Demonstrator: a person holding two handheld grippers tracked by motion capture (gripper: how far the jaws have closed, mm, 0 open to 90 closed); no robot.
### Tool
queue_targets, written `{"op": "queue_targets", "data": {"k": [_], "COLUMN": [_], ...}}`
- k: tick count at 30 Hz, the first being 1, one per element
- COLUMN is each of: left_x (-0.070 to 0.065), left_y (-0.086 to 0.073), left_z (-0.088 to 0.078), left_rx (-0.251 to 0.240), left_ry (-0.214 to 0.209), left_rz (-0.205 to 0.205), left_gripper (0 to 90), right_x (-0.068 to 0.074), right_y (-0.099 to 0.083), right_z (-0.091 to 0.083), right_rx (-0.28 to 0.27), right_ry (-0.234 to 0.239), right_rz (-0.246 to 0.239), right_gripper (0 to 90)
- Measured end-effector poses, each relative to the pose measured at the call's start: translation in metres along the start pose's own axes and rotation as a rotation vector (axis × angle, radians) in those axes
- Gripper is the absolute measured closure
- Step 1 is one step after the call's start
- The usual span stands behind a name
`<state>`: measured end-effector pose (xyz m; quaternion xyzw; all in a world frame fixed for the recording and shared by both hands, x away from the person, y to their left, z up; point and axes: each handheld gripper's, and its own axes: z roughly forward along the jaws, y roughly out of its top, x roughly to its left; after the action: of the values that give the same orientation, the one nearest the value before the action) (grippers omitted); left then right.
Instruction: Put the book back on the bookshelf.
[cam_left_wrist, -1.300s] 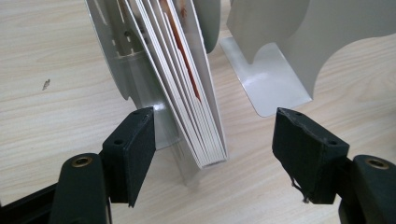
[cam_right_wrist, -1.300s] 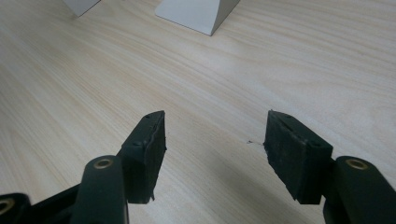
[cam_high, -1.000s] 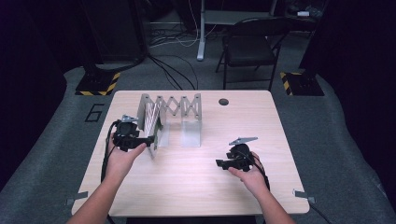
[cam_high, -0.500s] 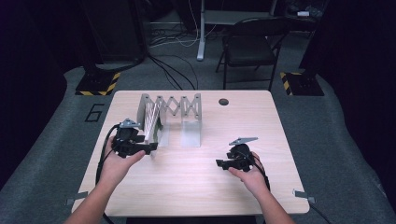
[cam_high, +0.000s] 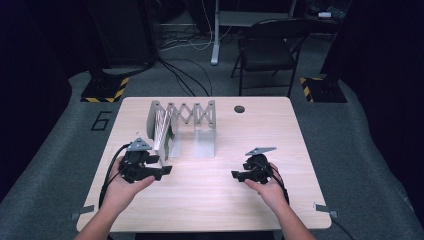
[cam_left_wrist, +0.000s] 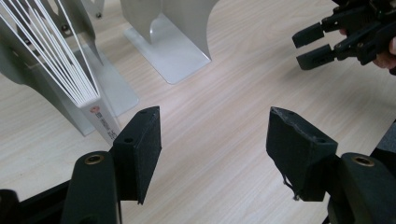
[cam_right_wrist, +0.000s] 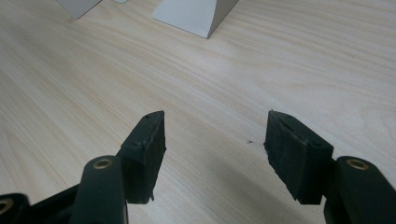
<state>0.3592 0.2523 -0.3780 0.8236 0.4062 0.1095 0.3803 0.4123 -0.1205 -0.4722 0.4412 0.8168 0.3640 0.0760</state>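
Upright thin white books (cam_left_wrist: 70, 70) in rack (cam_high: 200, 117)

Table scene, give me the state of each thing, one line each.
Left gripper: open, empty, jaws beside the books.
Right gripper: open, empty, over bare table.
Expanding rack: partly extended, standing upright.
Thin books: standing in the rack's left end.
Folding chair: unfolded, unoccupied.

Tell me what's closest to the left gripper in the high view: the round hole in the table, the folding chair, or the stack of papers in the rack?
1. Stack of papers, right beside the left gripper.
2. Round hole, farther right on the table.
3. Folding chair, behind the table.
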Motion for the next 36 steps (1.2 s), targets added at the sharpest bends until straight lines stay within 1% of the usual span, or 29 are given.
{"op": "queue_targets", "data": {"k": [1, 3, 4, 5, 6, 8, 9, 10, 12, 13, 14, 15, 16, 18, 20, 21, 23, 24, 27, 28, 29, 30, 31, 32, 33, 34, 35, 36], "left_x": [0.000, -0.002, -0.003, -0.003, -0.004, -0.007, -0.007, -0.008, -0.009, -0.010, -0.011, -0.011, -0.012, -0.012, -0.012, -0.012, -0.011, -0.011, -0.009, -0.008, -0.007, -0.006, -0.005, -0.005, -0.004, -0.003, -0.002, -0.002], "left_y": [-0.002, -0.009, -0.012, -0.015, -0.017, -0.023, -0.026, -0.029, -0.034, -0.036, -0.039, -0.040, -0.042, -0.047, -0.052, -0.055, -0.059, -0.061, -0.065, -0.066, -0.067, -0.068, -0.069, -0.070, -0.071, -0.072, -0.073, -0.074], "left_z": [0.001, 0.005, 0.008, 0.011, 0.014, 0.022, 0.025, 0.029, 0.034, 0.037, 0.041, 0.042, 0.045, 0.050, 0.055, 0.059, 0.063, 0.064, 0.068, 0.069, 0.069, 0.070, 0.071, 0.071, 0.072, 0.072, 0.074, 0.075], "left_rx": [0.000, -0.006, -0.015, -0.011, -0.006, -0.002, 0.011, 0.013, 0.013, 0.009, 0.007, 0.008, 0.005, 0.006, -0.003, -0.010, -0.002, -0.002, -0.008, -0.015, -0.011, -0.014, -0.026, -0.018, -0.024, -0.014, -0.011, -0.014], "left_ry": [0.003, -0.011, -0.015, -0.027, -0.031, -0.026, -0.032, -0.030, -0.036, -0.036, -0.044, -0.041, -0.040, -0.036, -0.053, -0.060, -0.064, -0.063, -0.068, -0.060, -0.065, -0.065, -0.060, -0.063, -0.056, -0.062, -0.056, -0.053], "left_rz": [0.000, -0.013, -0.022, -0.025, -0.022, -0.013, -0.002, 0.011, 0.017, 0.016, 0.007, 0.016, 0.016, 0.034, 0.025, 0.014, 0.013, 0.015, 0.013, 0.016, 0.013, 0.015, 0.016, 0.010, 0.012, 0.015, 0.015, 0.019], "left_gripper": [35.6, 35.5, 35.6, 35.5, 35.5, 35.5, 35.5, 35.5, 35.5, 35.6, 35.5, 35.5, 35.5, 35.5, 35.5, 35.5, 35.5, 35.5, 35.5, 35.5, 35.5, 35.5, 35.5, 35.5, 35.5, 35.5, 35.5, 35.5], "right_x": [0.000, 0.001, 0.001, 0.001, 0.002, 0.002, 0.002, 0.002, 0.002, 0.001, 0.001, 0.001, 0.001, 0.002, 0.002, 0.002, 0.003, 0.002, 0.002, 0.002, 0.002, 0.002, 0.001, 0.001, 0.002, 0.002, 0.003, 0.003], "right_y": [0.000, 0.000, 0.000, 0.000, 0.000, 0.000, 0.000, 0.000, 0.000, 0.000, 0.000, 0.000, 0.000, 0.000, 0.000, 0.000, 0.000, 0.000, 0.000, 0.000, 0.000, 0.000, -0.001, -0.001, -0.001, -0.001, -0.001, -0.001], "right_z": [0.000, 0.000, 0.000, 0.000, 0.000, 0.000, 0.000, 0.000, 0.000, 0.000, 0.000, 0.000, 0.000, 0.000, 0.000, 0.000, 0.000, 0.000, 0.001, 0.001, 0.001, 0.001, 0.001, 0.002, 0.003, 0.002, 0.003, 0.003], "right_rx": [0.001, -0.009, -0.004, -0.003, 0.002, 0.000, 0.000, 0.002, 0.000, -0.003, -0.004, -0.003, -0.003, 0.001, 0.000, 0.002, 0.003, 0.002, 0.003, 0.003, 0.003, 0.003, 0.001, -0.005, -0.005, 0.006, 0.004, 0.005], "right_ry": [0.000, 0.002, 0.002, 0.002, 0.002, 0.001, 0.001, 0.002, 0.000, -0.003, 0.000, 0.000, 0.000, 0.000, -0.001, -0.001, -0.005, -0.004, -0.003, -0.004, -0.005, -0.005, -0.007, -0.007, -0.009, -0.006, -0.010, -0.011], "right_rz": [-0.002, -0.002, -0.005, -0.005, 0.006, -0.005, -0.006, -0.005, -0.003, -0.015, -0.005, -0.006, -0.005, 0.003, 0.001, -0.006, 0.008, -0.002, -0.002, 0.003, 0.003, -0.004, -0.013, -0.019, -0.018, -0.017, -0.011, -0.017], "right_gripper": [38.1, 38.1, 38.1, 38.1, 38.1, 38.1, 38.1, 38.1, 38.1, 38.1, 38.1, 38.1, 38.1, 38.1, 38.1, 38.1, 38.1, 38.1, 38.1, 38.1, 38.1, 38.1, 38.1, 38.1, 38.1, 38.1, 38.1, 38.1]}}
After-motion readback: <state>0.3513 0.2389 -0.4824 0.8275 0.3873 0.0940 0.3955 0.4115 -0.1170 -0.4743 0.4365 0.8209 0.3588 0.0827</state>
